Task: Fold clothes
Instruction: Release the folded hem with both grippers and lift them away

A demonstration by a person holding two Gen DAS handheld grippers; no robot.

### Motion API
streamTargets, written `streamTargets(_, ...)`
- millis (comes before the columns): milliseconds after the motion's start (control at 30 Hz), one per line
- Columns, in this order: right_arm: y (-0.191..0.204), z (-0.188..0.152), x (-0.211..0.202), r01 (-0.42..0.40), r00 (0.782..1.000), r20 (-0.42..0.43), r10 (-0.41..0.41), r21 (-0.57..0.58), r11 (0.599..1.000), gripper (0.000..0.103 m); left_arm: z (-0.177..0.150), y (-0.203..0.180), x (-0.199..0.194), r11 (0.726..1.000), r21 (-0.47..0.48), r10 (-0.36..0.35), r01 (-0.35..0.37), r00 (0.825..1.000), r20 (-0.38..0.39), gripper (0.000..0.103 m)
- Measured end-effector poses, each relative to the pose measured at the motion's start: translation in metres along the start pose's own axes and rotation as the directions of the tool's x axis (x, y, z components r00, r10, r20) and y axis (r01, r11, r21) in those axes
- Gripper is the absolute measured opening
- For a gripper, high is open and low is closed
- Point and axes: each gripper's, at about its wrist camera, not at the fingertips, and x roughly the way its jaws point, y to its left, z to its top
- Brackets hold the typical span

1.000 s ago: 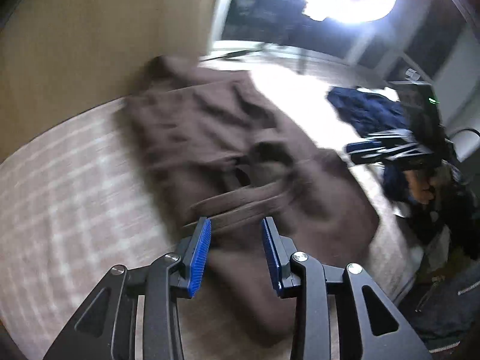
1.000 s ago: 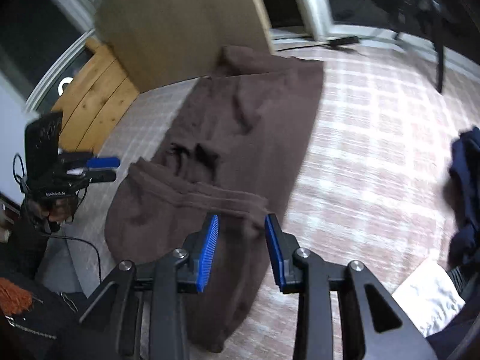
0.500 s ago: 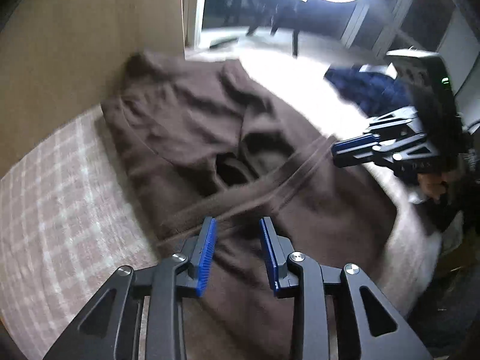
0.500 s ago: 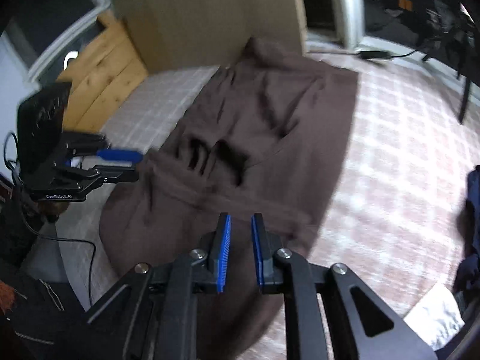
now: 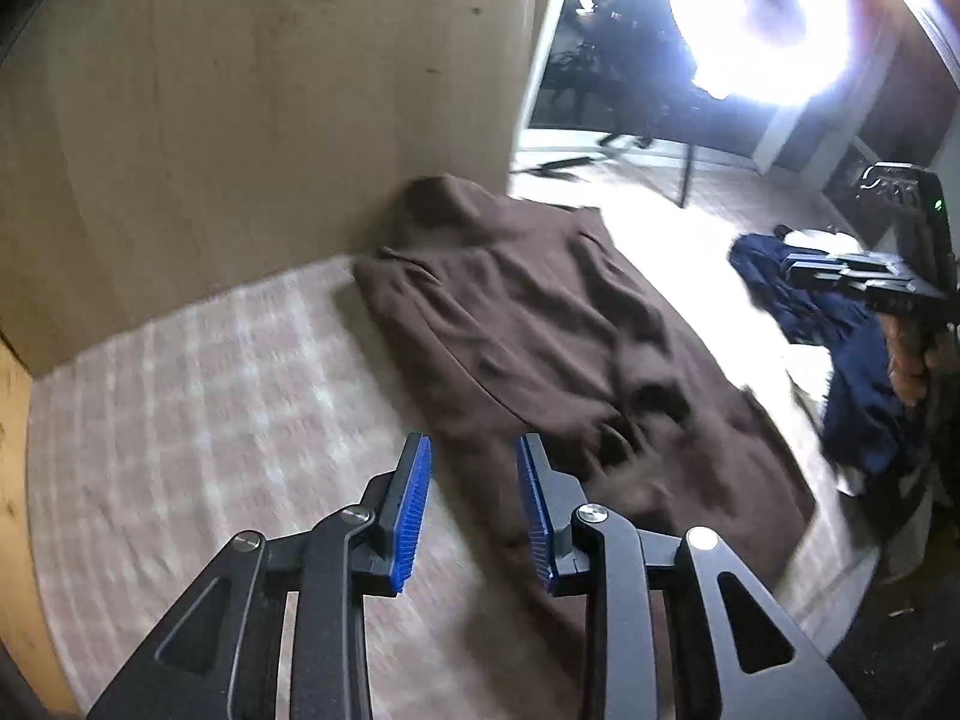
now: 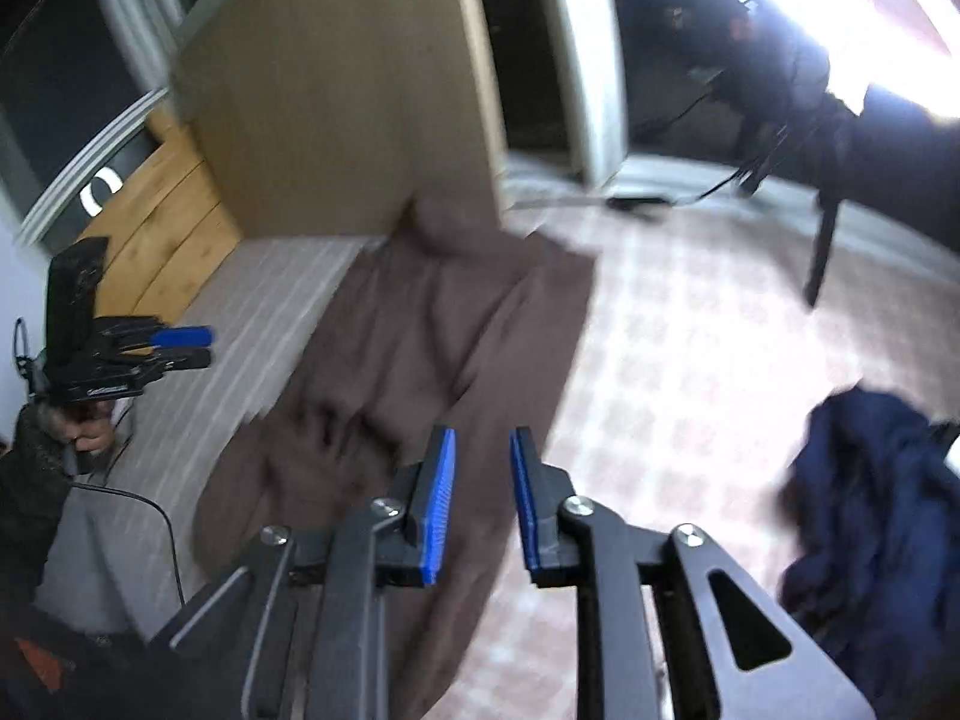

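My left claw [image 5: 471,507] hangs over the checked bed cover [image 5: 198,420] with its blue pads set wide and nothing between them; my right claw [image 6: 480,501] is parted too, somewhat narrower, and also empty. The brown garment [image 5: 540,330] lies spread flat on the bed, its long axis running from the near edge below me away to the wooden panel [image 5: 270,102], where its far end bunches up against the board. From the left claw it lies ahead and a little to the right, the near left border just beyond the pads; from the right claw it lies ahead and to the left [image 6: 432,348], with its right border close under the pads. So each claw sits near its own side of the near end, and I judge the next fold would run along that long axis. A dark blue garment [image 6: 876,516] is heaped well apart on my right.
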Motion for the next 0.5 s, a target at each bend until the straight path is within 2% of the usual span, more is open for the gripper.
streamTargets(100,-0.014,0.031,0.026,0.042,0.999,-0.001,-0.042,-0.002,0.999,0.028,0.027,0.018,0.028,0.999,0.012,0.047,-0.047,0.999,-0.021,0.034)
streamTargets(167,-0.018,0.047,0.053,0.066,0.998,-0.013,-0.066,0.002,0.998,0.034,0.044,0.036,0.052,0.999,-0.021,0.031,-0.032,0.998,-0.056,0.035)
streamTargets(300,-0.039,0.068,0.1,0.111,0.993,-0.041,-0.11,0.007,0.994,0.036,0.067,0.055,0.093,0.997,-0.056,0.043,-0.047,0.996,-0.082,0.035)
streamTargets(367,-0.05,0.079,0.125,0.119,0.991,-0.058,-0.117,0.019,0.993,0.036,0.076,0.058,0.11,0.998,-0.043,0.047,-0.051,0.995,-0.089,0.035)
streamTargets(500,-0.067,0.094,0.16,0.055,0.995,-0.089,-0.05,0.051,0.997,0.036,0.086,0.06,0.13,0.999,-0.009,0.044,-0.045,0.994,-0.096,0.037)
